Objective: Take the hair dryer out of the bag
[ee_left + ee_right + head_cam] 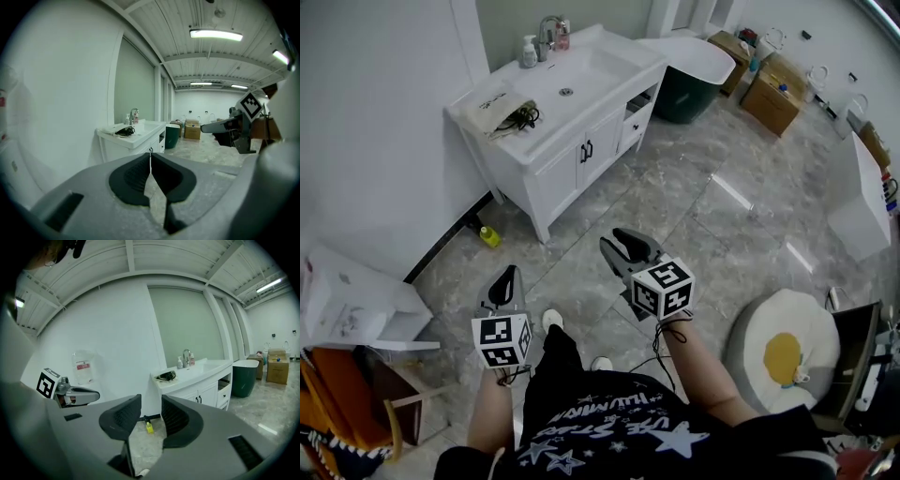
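Note:
A pale bag (pixel 492 101) lies on the left end of the white vanity counter (pixel 581 80), with the black hair dryer (pixel 521 116) and its cord spilling out of its mouth. Both grippers are held over the floor, well short of the vanity and pointing towards it. My left gripper (pixel 510 273) is shut and empty, its tips (pixel 150 153) meeting. My right gripper (pixel 610 239) is open with nothing between its fingers (pixel 151 405). The hair dryer (pixel 124 131) shows small and far off in the left gripper view, and the hair dryer (pixel 166 376) shows the same way in the right gripper view.
A yellow bottle (pixel 490 236) lies on the floor beside the vanity. Soap bottles (pixel 529 52) stand by the tap. A green bin (pixel 682 94) and cardboard boxes (pixel 773 94) sit beyond. A round cushion (pixel 783 352) lies at the right, a white box (pixel 347 300) at the left.

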